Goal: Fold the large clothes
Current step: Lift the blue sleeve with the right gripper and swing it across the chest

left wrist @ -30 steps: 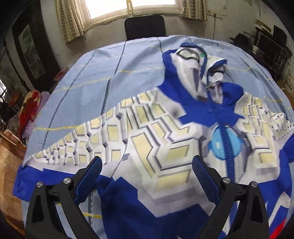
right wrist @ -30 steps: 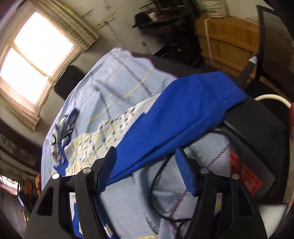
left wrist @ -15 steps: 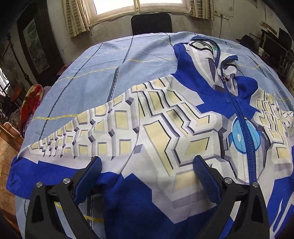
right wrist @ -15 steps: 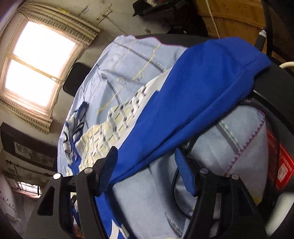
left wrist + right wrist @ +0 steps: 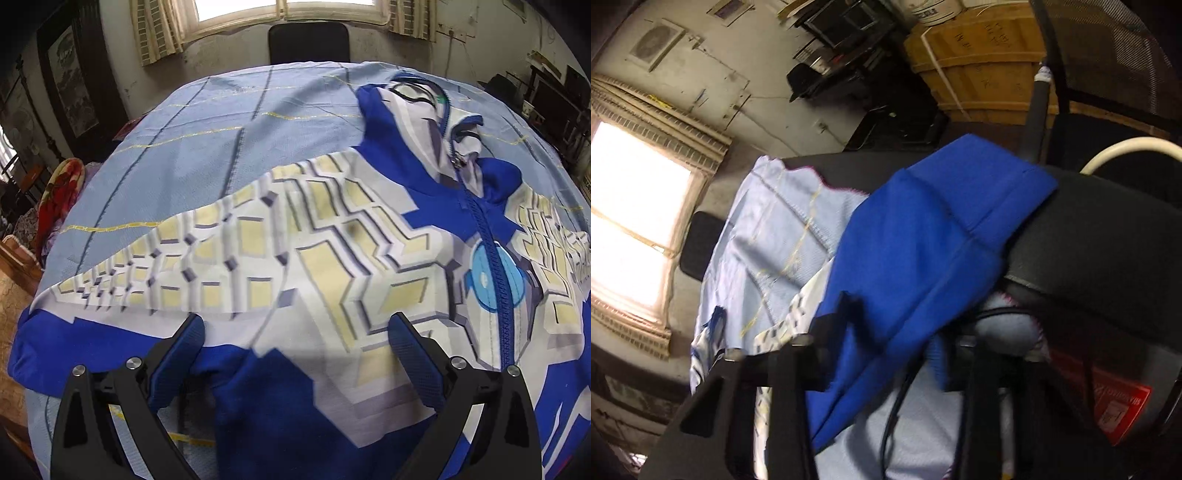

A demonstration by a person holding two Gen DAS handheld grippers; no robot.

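Between my right tongs (image 5: pixel 886 332) sits the blue sleeve (image 5: pixel 923 236) of the zip-up hooded jacket (image 5: pixel 332 266); their jaws have just been closing, and the cloth now bunches between them, so I judge they have pinched it near the sleeve's lower edge. That sleeve trails off the far side of the bench (image 5: pixel 1108 229), its cuff lying on the dark bench edge beside a black cable (image 5: pixel 894 413). My left tongs (image 5: pixel 295 354) stand wide, holding nothing, poised over the other side where the armpit meets the body. The jacket lies face up, zipped, spread on a pale blue sheet (image 5: pixel 229 122), hood toward the window (image 5: pixel 288 5). It looks thin, soft and light, likely to droop and slide, so I would grip seams, cuffs or hem rather than the slack printed middle.
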